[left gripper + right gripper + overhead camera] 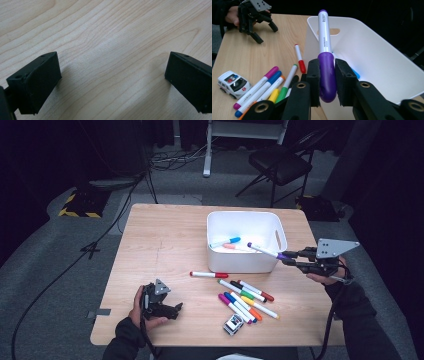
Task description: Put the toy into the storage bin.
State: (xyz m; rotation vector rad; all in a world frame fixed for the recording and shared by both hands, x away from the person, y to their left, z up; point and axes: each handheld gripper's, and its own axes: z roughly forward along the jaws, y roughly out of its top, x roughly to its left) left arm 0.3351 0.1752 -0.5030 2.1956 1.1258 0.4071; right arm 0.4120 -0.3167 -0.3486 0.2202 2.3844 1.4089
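My right gripper (291, 257) (327, 75) is shut on the purple marker (264, 251) (325, 45) by its purple cap, and holds it over the right rim of the white bin (246, 222) (372, 47). A blue marker (226, 241) and a pink marker (235, 247) lie inside the bin. Several more markers (247, 299) (265, 86) lie on the table in front of the bin, with a red marker (208, 274) (299, 58) apart to their left. My left gripper (175, 310) (112, 80) rests low over bare wood near the front left, jaws open and empty.
A small toy ambulance (233, 324) (233, 83) stands near the table's (165, 235) front edge. A black folding chair (281, 162) and cables lie on the floor beyond the table. The other hand with its gripper (255, 17) appears far off in the right gripper view.
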